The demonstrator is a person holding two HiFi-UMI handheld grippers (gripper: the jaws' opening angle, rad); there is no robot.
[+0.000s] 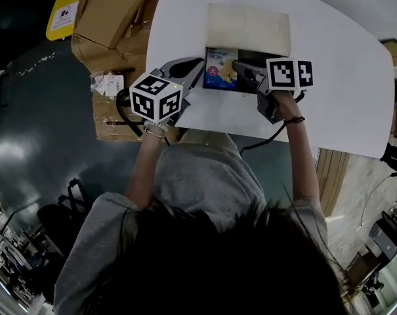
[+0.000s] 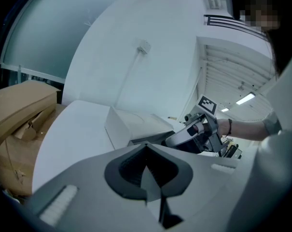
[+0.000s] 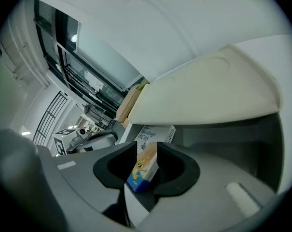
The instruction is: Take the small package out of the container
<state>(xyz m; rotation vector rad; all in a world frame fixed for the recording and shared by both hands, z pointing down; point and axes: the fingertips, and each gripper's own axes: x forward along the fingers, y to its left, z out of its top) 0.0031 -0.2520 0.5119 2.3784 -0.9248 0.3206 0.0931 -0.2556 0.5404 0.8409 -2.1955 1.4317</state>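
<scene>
The container [image 1: 247, 28] is a cream box with its lid [image 3: 208, 91] raised, at the far middle of the white table [image 1: 336, 77]. The small package [image 1: 219, 69], blue and white with a yellow cartoon, lies in its open front. In the right gripper view the package [image 3: 148, 153] stands upright in the gap of my right gripper [image 3: 143, 173], whose jaws are open around it. My left gripper [image 1: 198, 65] rests beside the container's left side, shut on nothing. The left gripper view shows the container [image 2: 131, 124] and my right gripper [image 2: 184, 137] ahead.
Brown cardboard boxes [image 1: 109, 12] are stacked on the floor left of the table, and show again in the left gripper view as cardboard boxes [image 2: 20, 110]. A yellow packet [image 1: 63, 15] lies by them. The table's near edge runs just in front of both grippers.
</scene>
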